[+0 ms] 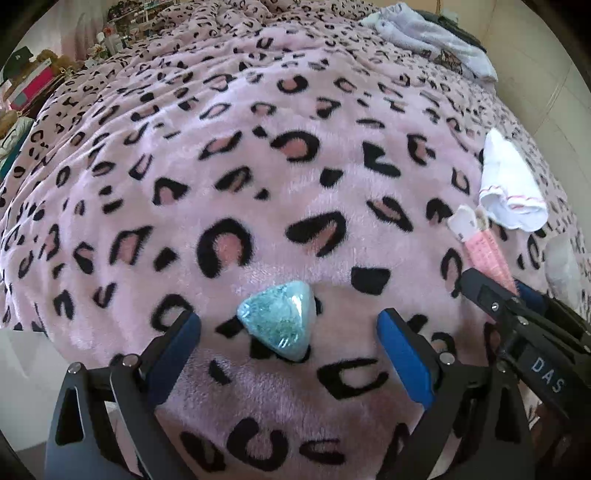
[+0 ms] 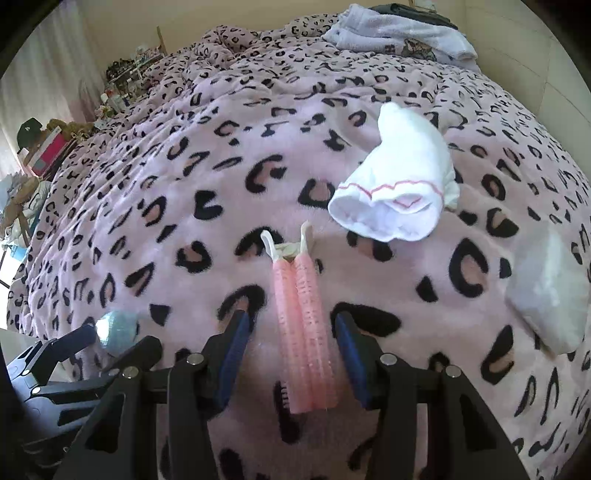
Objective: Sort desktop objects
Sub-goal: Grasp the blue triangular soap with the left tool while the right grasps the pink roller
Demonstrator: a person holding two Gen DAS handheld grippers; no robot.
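A shiny teal triangular packet [image 1: 281, 319] lies on the pink leopard-print blanket [image 1: 258, 166], between the blue pads of my open left gripper [image 1: 289, 322]. It shows at the far left in the right wrist view [image 2: 117, 326]. A pink hair-roller clip [image 2: 303, 328] with white prongs lies between the pads of my open right gripper [image 2: 291, 325], untouched by them as far as I can see. It shows in the left wrist view [image 1: 480, 247]. A white sock [image 2: 400, 188] with pink trim lies just beyond the clip, also visible in the left wrist view [image 1: 511, 184].
A pale white pad [image 2: 546, 291] lies on the blanket [image 2: 184, 166] at the right. Folded white towels [image 2: 399, 31] sit at the far end of the bed. Cluttered shelves and boxes [image 2: 44, 147] stand off the bed's left side. A wall runs along the right.
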